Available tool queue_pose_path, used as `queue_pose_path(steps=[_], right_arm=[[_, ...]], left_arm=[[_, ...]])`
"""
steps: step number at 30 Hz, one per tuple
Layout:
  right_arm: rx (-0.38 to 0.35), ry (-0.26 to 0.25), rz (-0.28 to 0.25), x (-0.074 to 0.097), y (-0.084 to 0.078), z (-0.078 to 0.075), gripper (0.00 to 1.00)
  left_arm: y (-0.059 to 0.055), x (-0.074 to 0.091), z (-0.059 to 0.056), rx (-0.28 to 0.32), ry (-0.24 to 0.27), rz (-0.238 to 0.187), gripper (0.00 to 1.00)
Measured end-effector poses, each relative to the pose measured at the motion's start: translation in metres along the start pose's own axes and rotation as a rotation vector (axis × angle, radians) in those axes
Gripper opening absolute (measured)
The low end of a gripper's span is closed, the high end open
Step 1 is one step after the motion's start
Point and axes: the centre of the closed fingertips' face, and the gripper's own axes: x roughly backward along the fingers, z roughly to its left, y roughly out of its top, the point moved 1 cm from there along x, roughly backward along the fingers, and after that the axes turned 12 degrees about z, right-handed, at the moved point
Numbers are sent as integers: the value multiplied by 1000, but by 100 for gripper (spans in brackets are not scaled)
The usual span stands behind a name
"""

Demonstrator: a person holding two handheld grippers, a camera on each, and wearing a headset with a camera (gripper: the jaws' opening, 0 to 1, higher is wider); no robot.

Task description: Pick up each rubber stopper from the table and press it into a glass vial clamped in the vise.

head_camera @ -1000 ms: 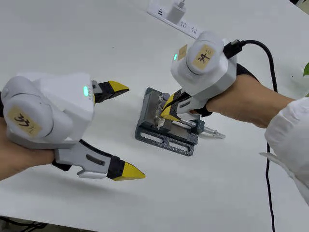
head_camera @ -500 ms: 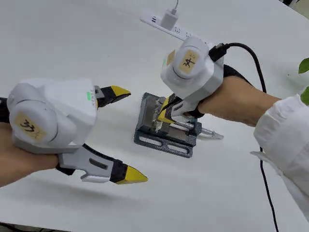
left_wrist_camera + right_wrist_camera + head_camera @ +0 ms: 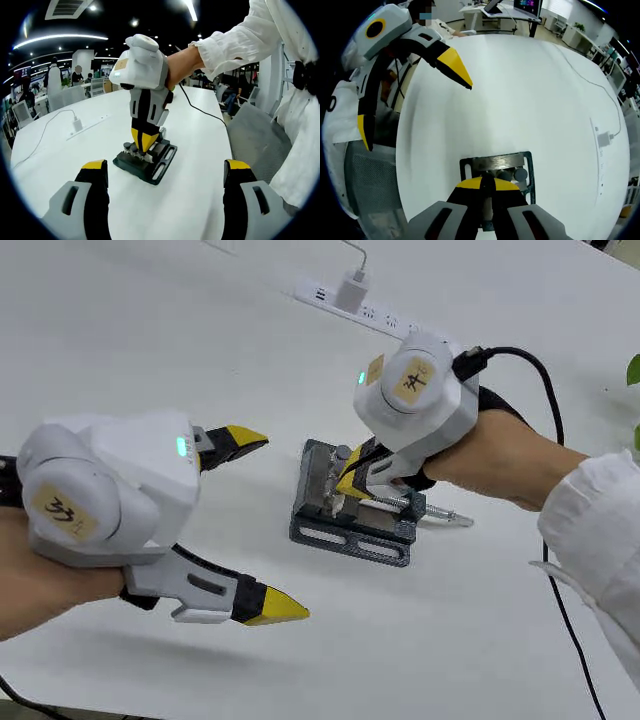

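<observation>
Head view: my left gripper hangs wide open and holds nothing, well apart from the single vise on the white table. My right gripper points down onto the vise top. One power strip lies at the far edge.

Left gripper view: between the spread jaws of my left gripper, the right gripper stands nearly upright, tips touching the top of the vise.

Right gripper view: the right gripper is pinched narrow on a small grey piece that I take for a rubber stopper. It sits directly over the vise. Just beside the tips I count two round grey tops. The glass vial itself is too hidden to make out. The open left gripper waits across the table.

I judge this the pressing-in step. Next comes a straight downward push, then opening the jaws.
</observation>
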Motion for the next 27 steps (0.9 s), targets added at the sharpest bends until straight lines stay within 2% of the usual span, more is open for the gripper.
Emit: queue_pose_path(steps=[7,12,14,20,25,27], right_arm=[[-59,-23,-95,19,0,-3,5],[-90,-47,-137,36,-6,3,11],[-107,-55,-158,37,-10,1,13],[-150,-81,-207,53,-25,7,21],[-225,-97,-283,55,-45,8,28],[-247,-104,-294,56,-52,8,31]], left_arm=[[-1,3,5,-1,16,14,95],[-2,4,6,-14,20,32,96],[-2,5,7,-19,22,35,96],[-3,5,11,-7,32,39,97],[-6,6,14,-14,46,53,97],[-6,7,15,-15,53,54,98]])
